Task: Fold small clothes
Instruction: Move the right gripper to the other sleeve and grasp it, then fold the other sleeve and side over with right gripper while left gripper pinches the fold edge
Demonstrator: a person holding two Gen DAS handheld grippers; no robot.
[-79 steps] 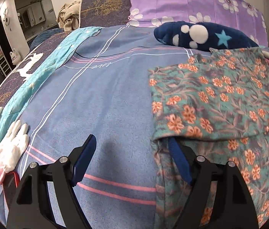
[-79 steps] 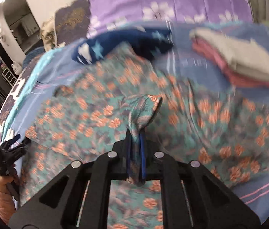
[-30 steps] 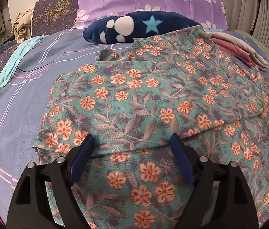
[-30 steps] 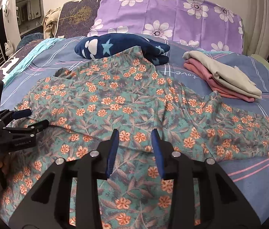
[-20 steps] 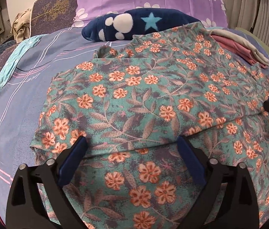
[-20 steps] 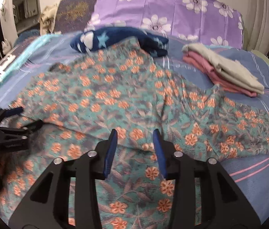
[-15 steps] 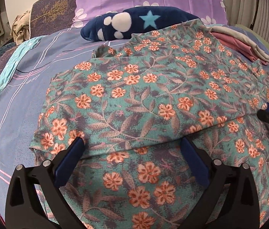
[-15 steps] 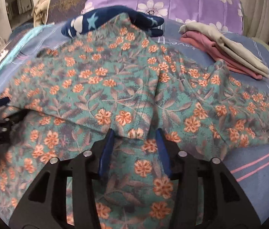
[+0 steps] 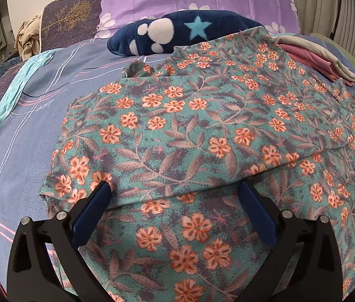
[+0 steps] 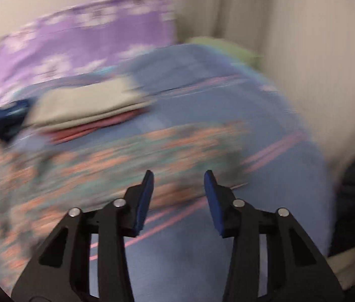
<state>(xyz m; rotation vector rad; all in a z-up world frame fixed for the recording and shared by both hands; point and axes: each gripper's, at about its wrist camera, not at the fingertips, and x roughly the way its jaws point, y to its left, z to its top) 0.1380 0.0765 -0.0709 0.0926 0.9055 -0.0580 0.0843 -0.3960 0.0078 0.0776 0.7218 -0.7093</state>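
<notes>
Floral garment spread flat mid-bed, long axis across bed, folded edge just ahead of left tongs, spread wide, empty. Right tongs closing, nothing between, near garment's right end.

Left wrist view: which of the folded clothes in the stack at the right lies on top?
The beige piece lies on top; the pink clothes show beneath it, their edges sticking out.

Left gripper spread wide, angled down, nothing pinched. Right gripper also angled down, jaws closing with an empty gap, view blurred.
</notes>
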